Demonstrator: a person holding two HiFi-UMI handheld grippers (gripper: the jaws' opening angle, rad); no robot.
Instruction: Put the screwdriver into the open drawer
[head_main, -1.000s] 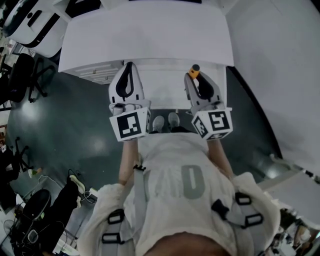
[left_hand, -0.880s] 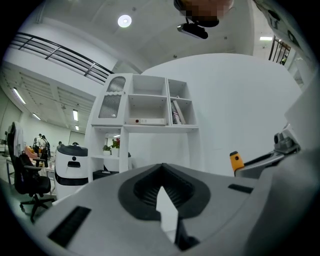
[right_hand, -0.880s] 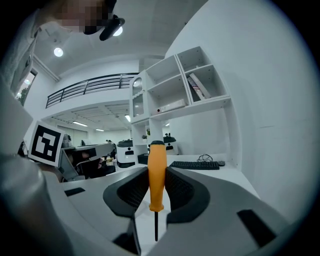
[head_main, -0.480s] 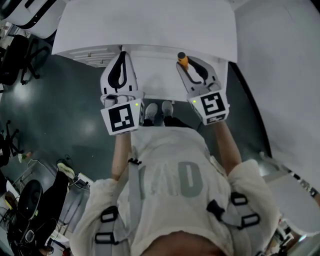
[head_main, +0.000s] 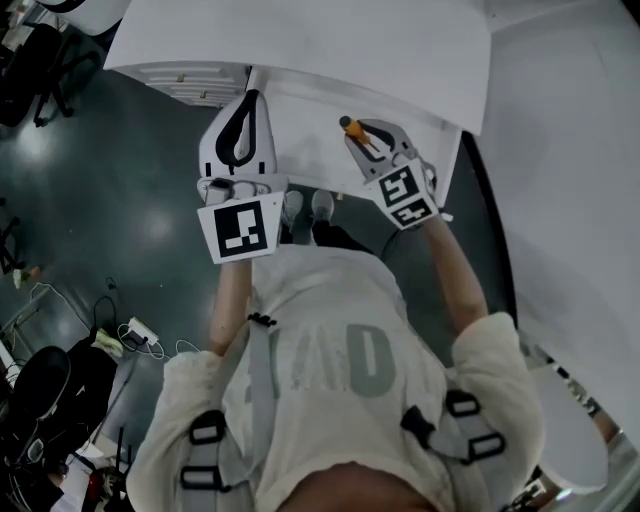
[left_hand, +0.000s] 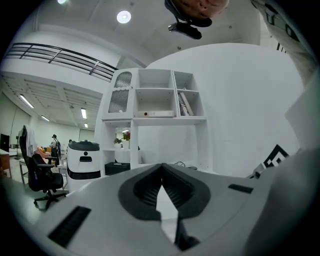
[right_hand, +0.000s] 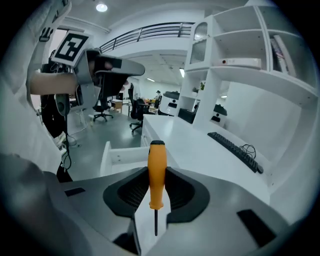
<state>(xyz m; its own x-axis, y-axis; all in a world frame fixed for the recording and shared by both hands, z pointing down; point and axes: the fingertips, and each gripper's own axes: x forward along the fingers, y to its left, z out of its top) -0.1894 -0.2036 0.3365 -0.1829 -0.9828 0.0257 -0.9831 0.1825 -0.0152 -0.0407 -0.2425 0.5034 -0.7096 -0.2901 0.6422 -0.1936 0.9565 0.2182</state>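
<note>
The right gripper (head_main: 370, 136), clamped on the screwdriver (right_hand: 156, 170), hangs over the open drawer (right_hand: 122, 154) below it, release not yet done; the left gripper (head_main: 244, 108), jaws together, holds nothing.

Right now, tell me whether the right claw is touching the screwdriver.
Touching: the right gripper view shows the right claw clamped on the screwdriver at its orange handle.

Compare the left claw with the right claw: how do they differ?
The left claw is shut and empty; the right claw grips an orange screwdriver by its handle. The left claw faces shelves, level; the right claw tilts down towards the open drawer. Both carry a marker cube.
</note>
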